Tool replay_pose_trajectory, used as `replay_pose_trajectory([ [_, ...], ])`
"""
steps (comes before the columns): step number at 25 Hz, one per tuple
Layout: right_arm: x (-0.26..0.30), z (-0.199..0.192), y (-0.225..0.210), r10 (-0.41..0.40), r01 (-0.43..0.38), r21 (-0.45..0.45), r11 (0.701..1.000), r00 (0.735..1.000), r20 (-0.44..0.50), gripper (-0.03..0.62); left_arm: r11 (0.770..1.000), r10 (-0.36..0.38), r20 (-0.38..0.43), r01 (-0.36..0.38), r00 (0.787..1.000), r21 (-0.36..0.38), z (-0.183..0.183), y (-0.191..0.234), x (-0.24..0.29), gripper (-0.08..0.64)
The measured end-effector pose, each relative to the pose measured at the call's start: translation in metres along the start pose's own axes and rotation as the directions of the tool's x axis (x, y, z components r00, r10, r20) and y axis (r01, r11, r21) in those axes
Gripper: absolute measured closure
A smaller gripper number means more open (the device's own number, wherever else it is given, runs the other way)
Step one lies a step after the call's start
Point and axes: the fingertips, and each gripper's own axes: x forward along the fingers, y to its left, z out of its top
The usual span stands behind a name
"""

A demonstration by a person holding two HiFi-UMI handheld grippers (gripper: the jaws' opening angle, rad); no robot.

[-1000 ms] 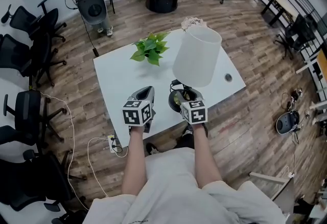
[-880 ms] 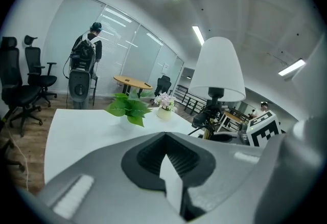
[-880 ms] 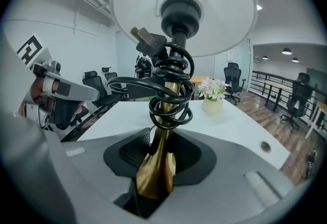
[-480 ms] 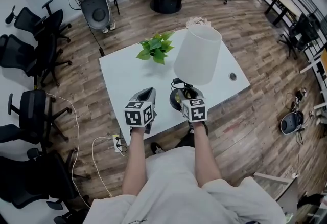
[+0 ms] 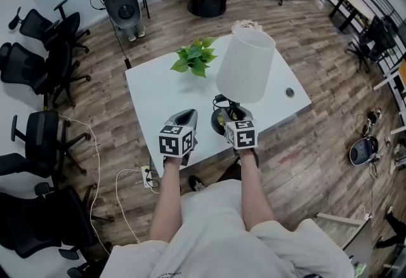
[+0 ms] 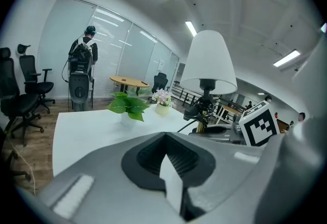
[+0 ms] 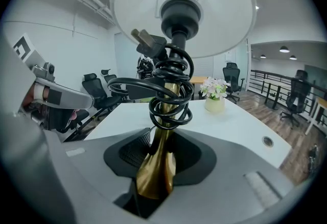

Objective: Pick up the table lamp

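Observation:
The table lamp has a white shade [image 5: 245, 66], a brass stem [image 7: 156, 165] and a dark round base [image 5: 222, 120]. It stands at the near edge of the white table [image 5: 152, 96]. Its black cord [image 7: 171, 90] is coiled round the stem, plug on top. My right gripper [image 5: 235, 123] is shut on the stem low down, just above the base. I cannot tell whether the base is off the table. My left gripper [image 5: 182, 123] hovers to the lamp's left, shut and holding nothing. From there the shade [image 6: 208, 62] shows to the right.
A potted green plant [image 5: 194, 58] and a small flower pot [image 5: 243, 25] stand farther back on the table; a cable hole [image 5: 289, 92] is at its right. Office chairs [image 5: 38, 73] line the left. A power strip and cables [image 5: 149, 175] lie on the floor.
Both grippers and the lamp keep their places relative to each other. Only the head view has shifted a little.

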Motion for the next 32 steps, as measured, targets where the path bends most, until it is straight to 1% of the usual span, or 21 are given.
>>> replay_pose_trajectory([
  [7, -0.006, 0.000, -0.003, -0.016, 0.016, -0.005, 1.000, 1.000, 0.001, 0.439, 1.000, -0.009, 0.000, 0.009, 1.000, 0.010, -0.002, -0.004, -0.005, 0.560],
  [19, -0.007, -0.008, 0.013, 0.017, -0.017, -0.018, 1.000, 1.000, -0.016, 0.440, 1.000, -0.013, 0.000, 0.013, 1.000, -0.014, -0.010, -0.002, -0.010, 0.560],
  [21, -0.009, -0.006, 0.013, 0.020, -0.020, 0.000, 1.000, 1.000, 0.005, 0.442, 1.000, -0.014, 0.002, 0.014, 1.000, -0.017, -0.011, -0.002, -0.011, 0.560],
  [23, -0.011, 0.001, 0.011, 0.014, -0.015, 0.014, 1.000, 1.000, 0.026, 0.471, 1.000, -0.014, 0.001, 0.014, 1.000, -0.022, -0.012, -0.001, -0.012, 0.560],
  [25, -0.004, -0.002, 0.009, -0.013, 0.013, -0.033, 0.999, 1.000, -0.002, 0.495, 1.000, -0.011, 0.002, 0.011, 1.000, -0.027, -0.012, 0.002, -0.011, 0.560],
  [26, 0.001, -0.009, 0.010, -0.026, 0.025, -0.057, 0.998, 1.000, -0.017, 0.497, 0.999, -0.008, 0.003, 0.008, 1.000, -0.032, -0.012, 0.002, -0.012, 0.560],
  [28, 0.004, -0.021, 0.015, -0.041, 0.040, -0.078, 0.996, 0.999, -0.010, 0.500, 0.999, -0.005, 0.004, 0.005, 1.000, -0.041, -0.014, 0.001, -0.015, 0.560],
  [30, 0.008, -0.023, 0.021, -0.036, 0.037, -0.068, 0.997, 0.999, 0.014, 0.500, 0.999, 0.002, 0.006, -0.001, 1.000, -0.042, -0.014, 0.002, -0.018, 0.560],
  [32, 0.011, -0.021, 0.025, -0.020, 0.021, -0.030, 0.999, 1.000, 0.023, 0.500, 0.999, 0.007, 0.003, -0.007, 1.000, -0.046, -0.015, 0.003, -0.018, 0.560],
])
